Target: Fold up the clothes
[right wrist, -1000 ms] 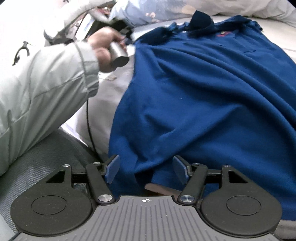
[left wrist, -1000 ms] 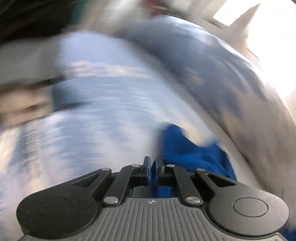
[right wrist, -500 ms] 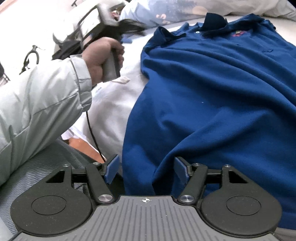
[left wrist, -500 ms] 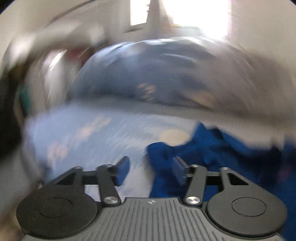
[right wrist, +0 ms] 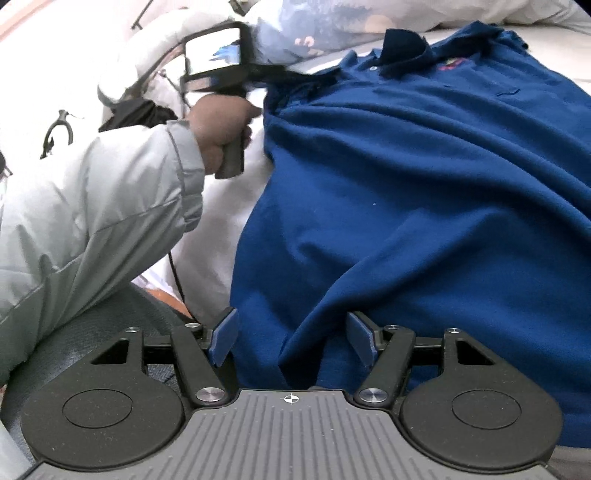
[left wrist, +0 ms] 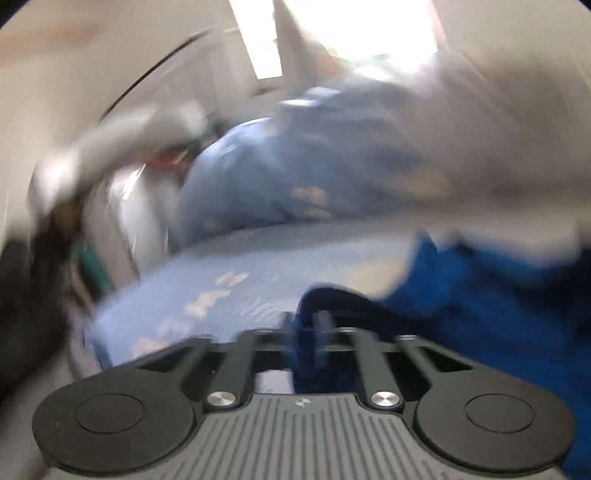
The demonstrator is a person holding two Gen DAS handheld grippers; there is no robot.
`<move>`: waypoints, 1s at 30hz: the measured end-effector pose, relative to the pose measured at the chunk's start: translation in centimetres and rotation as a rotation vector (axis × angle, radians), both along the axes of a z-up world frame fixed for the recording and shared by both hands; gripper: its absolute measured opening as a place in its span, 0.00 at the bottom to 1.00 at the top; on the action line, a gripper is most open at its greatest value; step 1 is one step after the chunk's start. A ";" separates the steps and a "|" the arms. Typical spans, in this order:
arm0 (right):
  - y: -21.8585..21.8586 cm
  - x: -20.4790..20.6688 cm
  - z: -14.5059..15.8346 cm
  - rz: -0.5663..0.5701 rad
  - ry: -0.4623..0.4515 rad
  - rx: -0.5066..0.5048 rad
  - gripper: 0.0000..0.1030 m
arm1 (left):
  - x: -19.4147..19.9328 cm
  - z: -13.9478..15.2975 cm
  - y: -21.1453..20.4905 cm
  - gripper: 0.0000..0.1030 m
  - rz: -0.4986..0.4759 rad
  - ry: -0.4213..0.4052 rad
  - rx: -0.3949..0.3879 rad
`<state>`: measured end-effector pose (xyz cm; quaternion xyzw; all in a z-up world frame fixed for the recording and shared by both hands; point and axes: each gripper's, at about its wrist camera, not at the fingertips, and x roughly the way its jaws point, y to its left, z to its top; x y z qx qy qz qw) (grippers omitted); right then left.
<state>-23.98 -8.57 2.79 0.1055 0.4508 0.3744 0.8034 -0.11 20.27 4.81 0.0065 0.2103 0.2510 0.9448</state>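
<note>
Pinching blue polo shirt (right wrist: 424,206) sleeve: left claw (left wrist: 303,326), just closed; right claw (right wrist: 291,341) open.

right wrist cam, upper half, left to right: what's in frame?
Sleeve → hand on the left tool → polo shirt, collar, then chest logo.

Bedroom in a home. Bed (right wrist: 546,79) with pale sheet; patterned light-blue pillow (right wrist: 314,33) and pale duvet (right wrist: 480,11) at its head. Bright window (left wrist: 351,29) behind, plain walls.
</note>
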 end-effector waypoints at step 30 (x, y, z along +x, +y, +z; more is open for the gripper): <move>5.5 -0.5 3.2 0.041 -0.121 -0.098 0.66 | -5.1 -4.3 14.6 0.11 0.087 -0.173 -0.950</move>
